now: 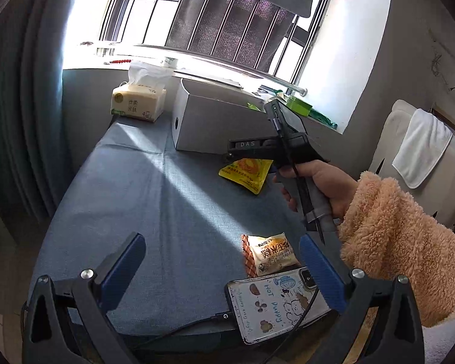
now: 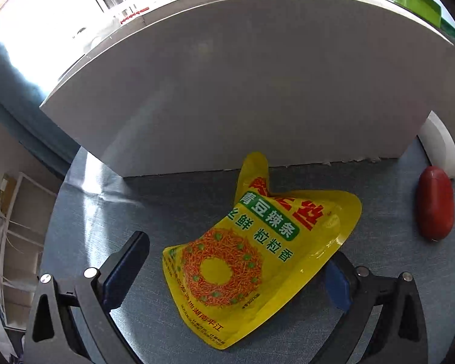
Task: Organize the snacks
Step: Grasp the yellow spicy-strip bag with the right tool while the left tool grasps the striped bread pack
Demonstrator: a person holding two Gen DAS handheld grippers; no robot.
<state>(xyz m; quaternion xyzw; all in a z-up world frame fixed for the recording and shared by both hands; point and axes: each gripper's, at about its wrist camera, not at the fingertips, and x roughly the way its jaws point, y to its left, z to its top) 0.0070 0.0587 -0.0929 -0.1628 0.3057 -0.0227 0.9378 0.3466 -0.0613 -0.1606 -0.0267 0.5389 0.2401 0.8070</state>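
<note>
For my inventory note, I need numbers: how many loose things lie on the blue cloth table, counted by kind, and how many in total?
Snack packets: 2 (crinkled yellow foil pouch, small orange-and-white packet)
Boxes: 1 (large white cardboard box)
Tissue packs: 1 (cream soft tissue pack)
Phones: 1 (phone in a cartoon-print case)
Red oval cases: 1
Total: 6

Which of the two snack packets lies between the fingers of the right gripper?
The yellow packet beside the white box. It lies between the open right gripper. The orange-and-white packet lies near the phone, by the left gripper.
</note>
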